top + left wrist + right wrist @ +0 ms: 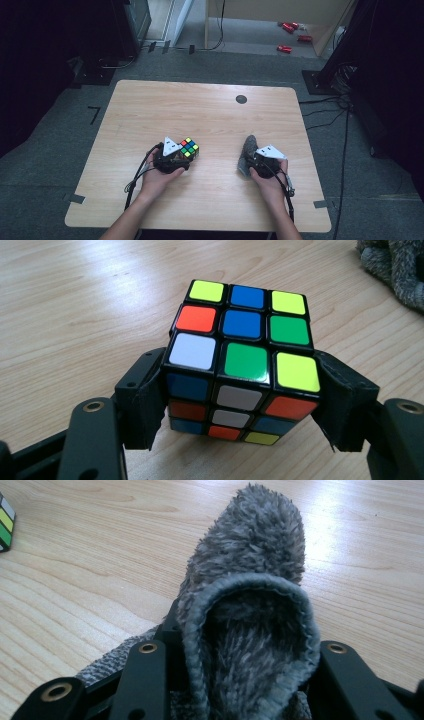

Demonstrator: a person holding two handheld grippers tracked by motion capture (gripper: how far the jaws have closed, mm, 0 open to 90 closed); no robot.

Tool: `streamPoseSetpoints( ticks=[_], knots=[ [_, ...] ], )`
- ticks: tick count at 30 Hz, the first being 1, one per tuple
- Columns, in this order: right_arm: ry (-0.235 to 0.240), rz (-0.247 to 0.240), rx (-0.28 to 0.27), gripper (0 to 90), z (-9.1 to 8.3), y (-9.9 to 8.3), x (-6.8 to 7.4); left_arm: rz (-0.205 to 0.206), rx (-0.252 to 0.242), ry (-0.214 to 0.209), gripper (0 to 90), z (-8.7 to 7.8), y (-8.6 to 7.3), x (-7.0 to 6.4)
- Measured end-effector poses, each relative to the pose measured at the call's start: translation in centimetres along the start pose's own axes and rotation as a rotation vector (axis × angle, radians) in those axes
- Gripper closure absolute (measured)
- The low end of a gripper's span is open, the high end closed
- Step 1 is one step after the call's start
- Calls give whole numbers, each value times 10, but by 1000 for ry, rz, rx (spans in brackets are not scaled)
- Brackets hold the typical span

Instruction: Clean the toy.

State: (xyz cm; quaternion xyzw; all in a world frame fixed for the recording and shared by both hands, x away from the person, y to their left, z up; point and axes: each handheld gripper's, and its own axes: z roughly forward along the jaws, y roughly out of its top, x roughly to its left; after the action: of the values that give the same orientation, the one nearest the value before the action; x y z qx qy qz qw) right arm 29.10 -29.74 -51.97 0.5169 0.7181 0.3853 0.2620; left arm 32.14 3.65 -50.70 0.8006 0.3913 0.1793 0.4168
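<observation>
- The person's left hand (159, 176) and right hand (267, 181) come in at the near edge of the worktop (150, 110), each holding a tool.
- The left tool (240, 405) is clamped on a colour-tiled puzzle cube (242, 362); its two black jaws press the cube's lower side faces, one on each side.
- The cube rests on the worktop, left of centre and in the near half, its top face showing yellow, blue, red, green and white tiles.
- The right tool (240, 650) is closed on a fluffy grey sock (250, 605), with the jaws on either side of the sock's open cuff.
- The sock's toe end points away from the person, and its body lies on the wood.
- Cube and sock lie well apart, left and right, at about the same depth on the worktop.
- A small dark round mark (241, 99) sits on the far part of the worktop.
</observation>
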Motion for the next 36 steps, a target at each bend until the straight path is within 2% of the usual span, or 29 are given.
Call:
streamPoseSetpoints(
  ticks=[2, 4, 6, 9, 12, 15, 17, 20, 23, 28, 33, 36],
  knots=[
    [-1, 1, 0, 582, 0, 0, 0, -5, -7, -1, 297, 0, 0, 0],
    [0, 0, -6, 516, -1, 1, 0, -5, -13, 2, 229, -2, 1, -1],
    [-10, 3, -20, 356, -2, 2, 1, -6, -24, 4, 159, -4, 3, -1],
    [-43, -11, -15, 121, -4, 6, 6, -18, -35, -4, 128, -10, 5, 0],
    [-39, -15, -10, 37, -10, 11, 9, -19, -52, 2, 106, -16, 8, 3],
    [-3, -19, -21, 0, -17, 16, 7, -68, -82, -2, 101, -26, 14, 11],
    [2, -8, -33, 0, -21, 19, 4, -101, -100, -3, 101, -32, 16, 15],
    [0, 3, -33, 0, -26, 23, -1, -79, -82, 11, 89, -40, 15, 20],
    [-16, -11, -21, 0, -33, 26, -7, -88, -98, 22, 89, -52, 12, 27],
    [-17, 5, -30, 0, -48, 25, -19, -105, -119, 46, 89, -72, 2, 41],
    [-20, -9, -22, 0, -61, 19, -25, -91, -125, 69, 90, -91, -7, 50],
    [-16, -14, -25, 0, -70, 15, -28, -100, -130, 74, 90, -103, -15, 56]
  ],
)
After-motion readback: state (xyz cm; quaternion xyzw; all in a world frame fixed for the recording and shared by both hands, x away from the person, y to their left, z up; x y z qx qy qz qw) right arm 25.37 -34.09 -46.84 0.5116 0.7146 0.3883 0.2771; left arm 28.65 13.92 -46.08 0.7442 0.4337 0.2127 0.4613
